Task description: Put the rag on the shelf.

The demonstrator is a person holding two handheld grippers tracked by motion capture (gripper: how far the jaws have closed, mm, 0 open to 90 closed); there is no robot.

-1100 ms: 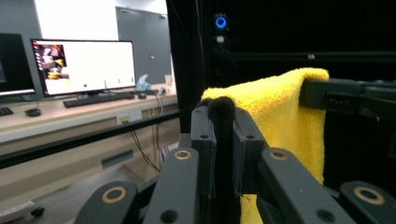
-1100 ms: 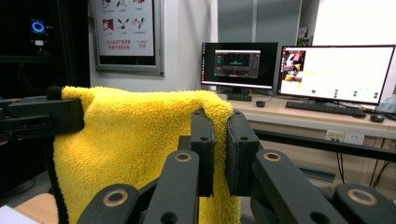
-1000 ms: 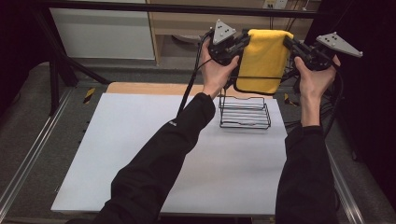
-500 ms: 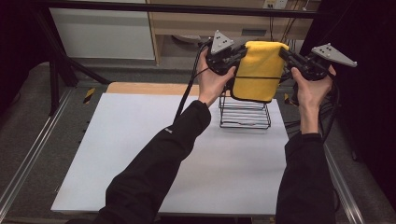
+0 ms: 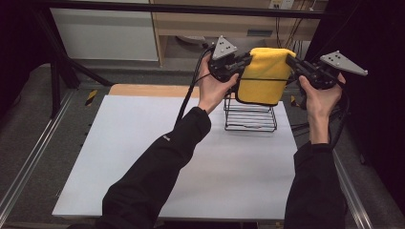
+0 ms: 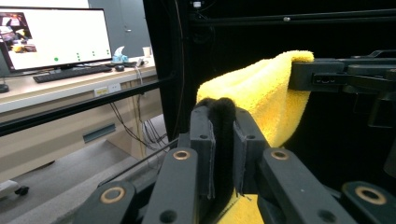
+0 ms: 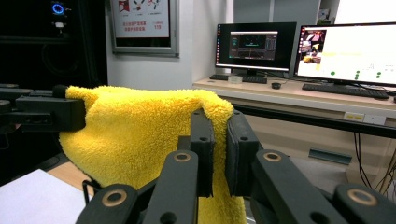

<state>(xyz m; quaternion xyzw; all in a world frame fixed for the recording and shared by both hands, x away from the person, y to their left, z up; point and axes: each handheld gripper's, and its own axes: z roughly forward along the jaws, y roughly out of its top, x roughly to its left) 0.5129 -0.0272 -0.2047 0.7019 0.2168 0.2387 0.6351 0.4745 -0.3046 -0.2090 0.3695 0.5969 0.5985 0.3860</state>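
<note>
The yellow towel [image 5: 264, 76] is up in the air, stretched between the two grippers and folded over so it hangs down like a little curtain. It sits right above the black wire rack [image 5: 250, 114], and from the high view its bottom edge overlaps the rack's top, though I can't tell if it's actually touching the wires.

The left gripper [image 5: 241, 62] has its jaws pinched tight on the towel's left top corner. In the left gripper view [image 6: 223, 140] you can see a dark-looking fold of fabric squeezed between the two black pads, with the yellow fluff running off toward the other gripper. The right gripper [image 5: 292, 62] does the same on the right top corner, and in the right gripper view [image 7: 219, 144] the jaws are clamped nearly together with the fuzzy edge caught between them.

The rack stands near the far right part of the white table top [image 5: 143, 157]. The person's dark sleeves [image 5: 157, 176] come in from the bottom, both hands raised. Behind it all are a desk with monitors [image 7: 348, 53] and a keyboard [image 6: 70, 73].
</note>
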